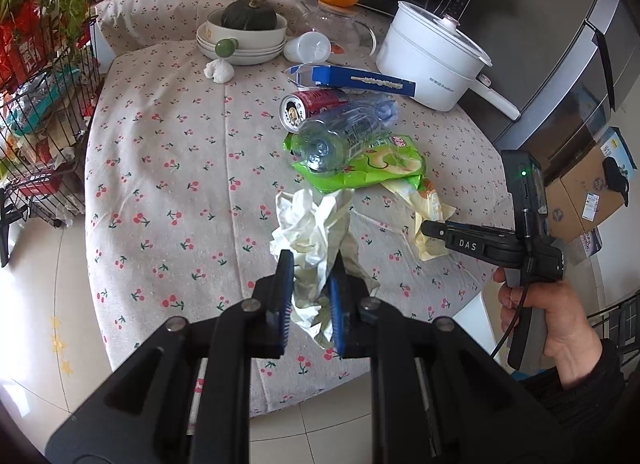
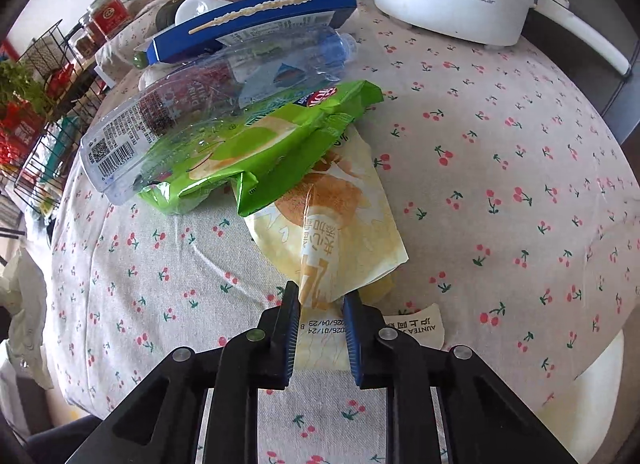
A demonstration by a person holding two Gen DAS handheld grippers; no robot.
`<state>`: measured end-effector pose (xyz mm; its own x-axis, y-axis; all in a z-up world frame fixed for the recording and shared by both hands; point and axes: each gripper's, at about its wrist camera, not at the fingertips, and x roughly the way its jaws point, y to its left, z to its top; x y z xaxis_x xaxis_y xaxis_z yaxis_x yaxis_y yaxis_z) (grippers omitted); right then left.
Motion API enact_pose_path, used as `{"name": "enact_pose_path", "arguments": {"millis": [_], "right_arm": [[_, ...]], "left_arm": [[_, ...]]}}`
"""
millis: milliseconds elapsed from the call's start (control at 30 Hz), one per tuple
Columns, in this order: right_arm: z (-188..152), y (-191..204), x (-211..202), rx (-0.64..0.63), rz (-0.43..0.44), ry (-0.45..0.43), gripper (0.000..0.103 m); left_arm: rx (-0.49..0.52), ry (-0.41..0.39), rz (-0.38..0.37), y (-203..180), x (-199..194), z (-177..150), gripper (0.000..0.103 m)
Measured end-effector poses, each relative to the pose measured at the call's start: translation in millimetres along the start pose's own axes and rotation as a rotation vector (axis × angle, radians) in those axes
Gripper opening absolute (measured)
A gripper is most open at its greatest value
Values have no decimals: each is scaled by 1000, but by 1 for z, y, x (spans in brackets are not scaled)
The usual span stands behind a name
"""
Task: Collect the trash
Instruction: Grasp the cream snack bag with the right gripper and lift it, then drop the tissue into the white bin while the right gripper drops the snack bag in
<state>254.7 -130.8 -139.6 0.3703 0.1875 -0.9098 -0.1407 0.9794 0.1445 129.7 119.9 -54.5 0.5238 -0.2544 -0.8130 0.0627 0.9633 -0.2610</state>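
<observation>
On the cherry-print tablecloth (image 2: 500,144), right gripper (image 2: 320,304) jaws pinch the yellow wrapper (image 2: 340,224); left gripper (image 1: 310,268) jaws pinch crumpled paper (image 1: 308,224).

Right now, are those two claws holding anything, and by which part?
Left gripper clamps the crumpled white tissue at its near end. Right gripper pinches the yellow wrapper by its near edge.

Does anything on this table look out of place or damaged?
Yes. A crushed clear plastic bottle lies on its side across a green snack bag, beside a tipped red can. A torn blue box lies behind them, and a crumpled tissue sits by the bowls. Nothing looks spilled.
</observation>
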Motion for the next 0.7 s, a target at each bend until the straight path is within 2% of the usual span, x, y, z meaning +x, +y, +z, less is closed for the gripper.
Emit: {"name": "enact_pose_path", "arguments": {"millis": [133, 367, 533, 700], "right_arm": [[-13, -13, -27, 30, 30, -14, 19], [-31, -39, -66, 50, 25, -43, 19], [-50, -67, -102, 77, 37, -98, 19], [-72, -97, -131, 109, 14, -136, 19]], "left_arm": [[25, 9, -9, -11, 3, -3, 18], [72, 4, -38, -35, 5, -6, 18], [147, -11, -79, -65, 7, -9, 18], [221, 3, -125, -101, 15, -13, 18]]}}
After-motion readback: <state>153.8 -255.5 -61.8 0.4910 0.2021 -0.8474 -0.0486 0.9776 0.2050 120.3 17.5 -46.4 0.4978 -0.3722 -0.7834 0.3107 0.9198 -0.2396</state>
